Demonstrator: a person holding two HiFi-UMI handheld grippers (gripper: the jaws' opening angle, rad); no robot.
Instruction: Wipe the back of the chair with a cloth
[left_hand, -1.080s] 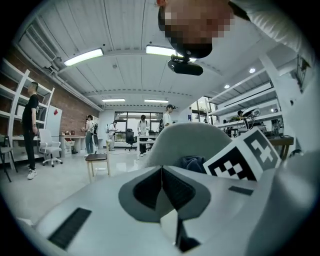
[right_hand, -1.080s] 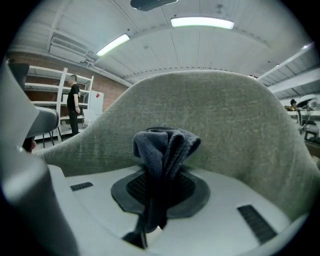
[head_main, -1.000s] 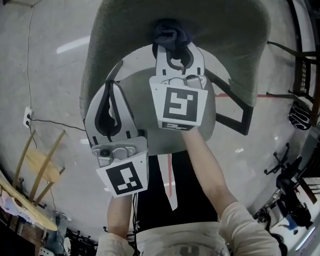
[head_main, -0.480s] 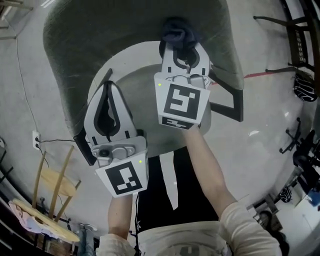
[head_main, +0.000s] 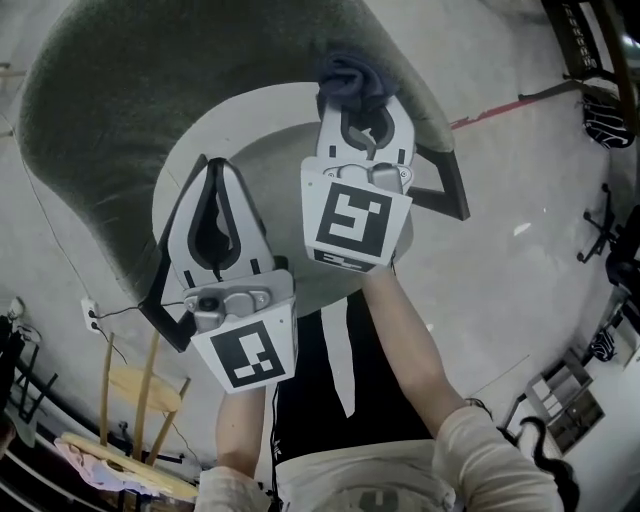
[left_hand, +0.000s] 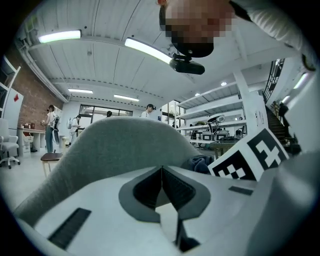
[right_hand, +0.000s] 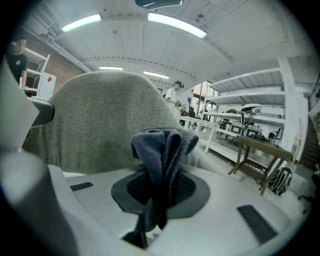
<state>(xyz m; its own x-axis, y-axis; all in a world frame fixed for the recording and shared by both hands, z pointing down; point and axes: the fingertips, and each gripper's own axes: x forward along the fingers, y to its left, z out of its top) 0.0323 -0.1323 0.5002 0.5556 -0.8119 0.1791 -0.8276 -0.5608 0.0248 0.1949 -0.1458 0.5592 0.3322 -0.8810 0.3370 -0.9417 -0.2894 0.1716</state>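
Slid rightward along the chair back (head_main: 150, 110), the right hand-held gripper (head_main: 357, 100) pinches the cloth (head_main: 350, 72), bunched beyond its tips.

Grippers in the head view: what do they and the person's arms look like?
Both the left gripper and right gripper are white shells with dark grey insides, each carrying a cube with black-and-white square markers. The arms are bare below pale sleeves.

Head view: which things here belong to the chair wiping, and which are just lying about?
In the job:
grey chair back
dark cloth, clamped in the right gripper
left gripper, shut on nothing

Just lying about:
wooden stool
wall socket with its cable
dark chair further off
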